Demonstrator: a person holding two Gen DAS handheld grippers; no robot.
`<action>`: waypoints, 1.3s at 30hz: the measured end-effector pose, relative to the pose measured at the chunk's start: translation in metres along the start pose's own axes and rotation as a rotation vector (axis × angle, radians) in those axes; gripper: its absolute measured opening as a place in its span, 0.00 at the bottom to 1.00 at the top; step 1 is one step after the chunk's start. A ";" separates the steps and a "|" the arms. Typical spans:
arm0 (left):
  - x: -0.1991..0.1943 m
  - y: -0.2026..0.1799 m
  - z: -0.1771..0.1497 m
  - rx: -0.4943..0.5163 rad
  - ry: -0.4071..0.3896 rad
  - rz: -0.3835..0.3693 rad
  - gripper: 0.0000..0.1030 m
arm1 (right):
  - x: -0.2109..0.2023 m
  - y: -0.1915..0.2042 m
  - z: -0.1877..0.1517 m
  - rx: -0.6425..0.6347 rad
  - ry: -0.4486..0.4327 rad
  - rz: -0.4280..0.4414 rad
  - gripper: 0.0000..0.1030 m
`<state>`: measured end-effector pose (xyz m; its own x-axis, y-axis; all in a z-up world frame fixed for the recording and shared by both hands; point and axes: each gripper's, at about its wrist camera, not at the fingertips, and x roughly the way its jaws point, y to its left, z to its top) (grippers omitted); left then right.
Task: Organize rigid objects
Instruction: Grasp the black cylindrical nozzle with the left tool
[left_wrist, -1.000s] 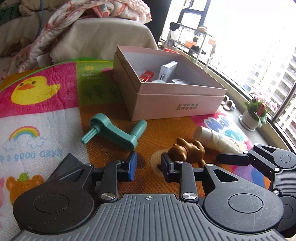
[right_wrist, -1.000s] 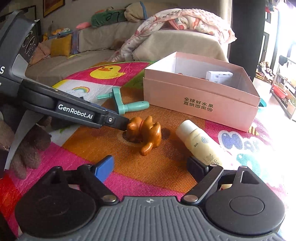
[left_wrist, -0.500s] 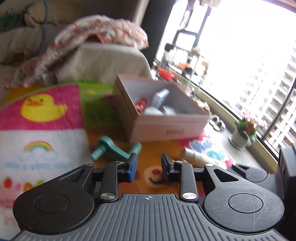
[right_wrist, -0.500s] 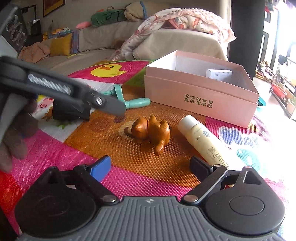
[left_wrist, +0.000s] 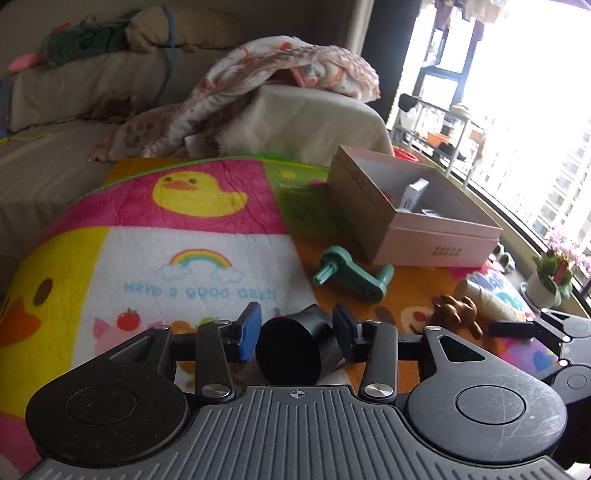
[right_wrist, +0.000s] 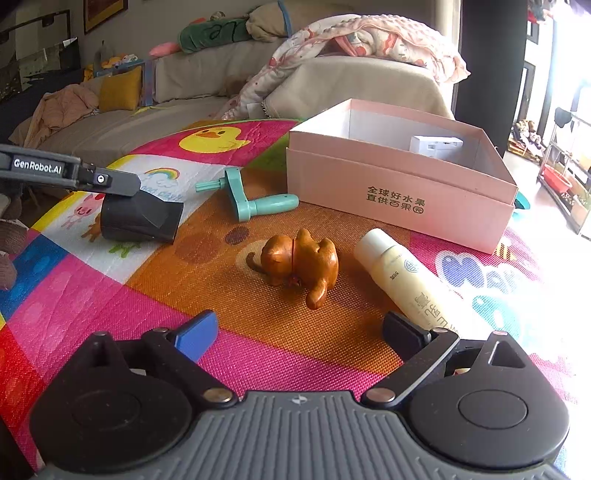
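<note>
My left gripper (left_wrist: 295, 334) is open with its fingers on either side of a black nozzle-shaped piece (left_wrist: 291, 349) lying on the play mat; whether the pads touch it I cannot tell. The nozzle also shows in the right wrist view (right_wrist: 140, 219), under the left gripper's finger (right_wrist: 110, 181). My right gripper (right_wrist: 299, 332) is open and empty, low over the mat, just short of a brown wooden dog (right_wrist: 301, 260). A cream bottle (right_wrist: 402, 277), a teal crank handle (right_wrist: 251, 199) and an open pink box (right_wrist: 399, 192) holding a white item lie beyond.
Everything sits on a colourful play mat (right_wrist: 129, 302) with duck and rainbow prints. A beige sofa with a blanket (left_wrist: 277, 85) is behind it. A window ledge with a potted plant (left_wrist: 550, 277) and a shelf rack stand on the right.
My left gripper has swung left, away from the wooden dog, and come down around the black nozzle with its jaws wider. The right gripper has stayed nearly still.
</note>
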<state>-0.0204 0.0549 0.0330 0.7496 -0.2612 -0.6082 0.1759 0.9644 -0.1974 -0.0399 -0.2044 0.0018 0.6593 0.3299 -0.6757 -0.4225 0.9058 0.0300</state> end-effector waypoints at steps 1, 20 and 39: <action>0.000 -0.002 -0.001 0.010 0.006 -0.019 0.46 | 0.000 0.000 0.000 0.000 0.000 0.000 0.94; 0.016 -0.037 -0.022 0.309 0.058 -0.105 0.66 | 0.004 -0.003 0.002 -0.002 0.024 0.027 1.00; 0.010 -0.042 -0.046 0.332 0.088 -0.213 0.83 | 0.000 0.001 0.000 -0.013 0.023 0.024 1.00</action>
<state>-0.0496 0.0102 -0.0009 0.6191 -0.4458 -0.6465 0.5290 0.8452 -0.0762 -0.0399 -0.2032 0.0019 0.6344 0.3450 -0.6918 -0.4460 0.8943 0.0370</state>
